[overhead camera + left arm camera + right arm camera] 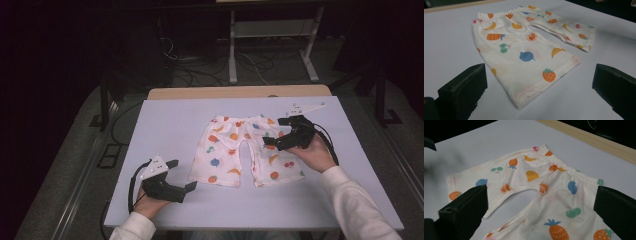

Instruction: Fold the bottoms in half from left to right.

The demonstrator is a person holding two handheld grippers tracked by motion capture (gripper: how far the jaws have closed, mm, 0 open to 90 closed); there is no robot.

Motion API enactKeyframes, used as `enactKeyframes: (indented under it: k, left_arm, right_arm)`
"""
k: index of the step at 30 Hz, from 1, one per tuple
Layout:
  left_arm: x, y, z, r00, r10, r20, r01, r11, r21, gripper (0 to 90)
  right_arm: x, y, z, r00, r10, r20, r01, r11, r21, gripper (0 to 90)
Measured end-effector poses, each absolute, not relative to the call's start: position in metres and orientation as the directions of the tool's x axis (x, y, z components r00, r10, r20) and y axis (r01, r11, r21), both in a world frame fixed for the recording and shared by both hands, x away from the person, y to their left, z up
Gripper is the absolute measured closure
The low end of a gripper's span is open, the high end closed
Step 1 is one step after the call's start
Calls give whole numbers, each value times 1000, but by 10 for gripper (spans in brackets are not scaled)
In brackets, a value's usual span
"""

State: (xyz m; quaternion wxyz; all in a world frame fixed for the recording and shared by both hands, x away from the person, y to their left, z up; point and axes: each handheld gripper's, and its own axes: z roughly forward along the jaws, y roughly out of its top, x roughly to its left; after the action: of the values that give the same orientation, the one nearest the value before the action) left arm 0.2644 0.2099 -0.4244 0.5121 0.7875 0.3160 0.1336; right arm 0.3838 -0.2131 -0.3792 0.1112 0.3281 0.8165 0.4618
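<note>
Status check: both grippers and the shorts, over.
Left gripper open, off the near-left leg hem. Right gripper open, above the right leg, not gripping. Fruit-print shorts flat on the table, waistband far side. Nothing in the way.

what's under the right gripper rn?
The right gripper, jaws open, hangs over the right leg of the fruit-print shorts, which lie flat on the pale table. Cloth hides the tabletop beneath; whether the jaws touch the fabric can't be told.
</note>
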Motion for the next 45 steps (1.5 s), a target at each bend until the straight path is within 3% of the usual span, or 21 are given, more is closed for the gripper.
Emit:
enactKeyframes:
  k: [45]
  left_arm:
    - [264,209,-425,764,634,-122,367,-272,889,0]
  right_arm:
    - [444,-147,-370,-791,603,100,429,431,794,0]
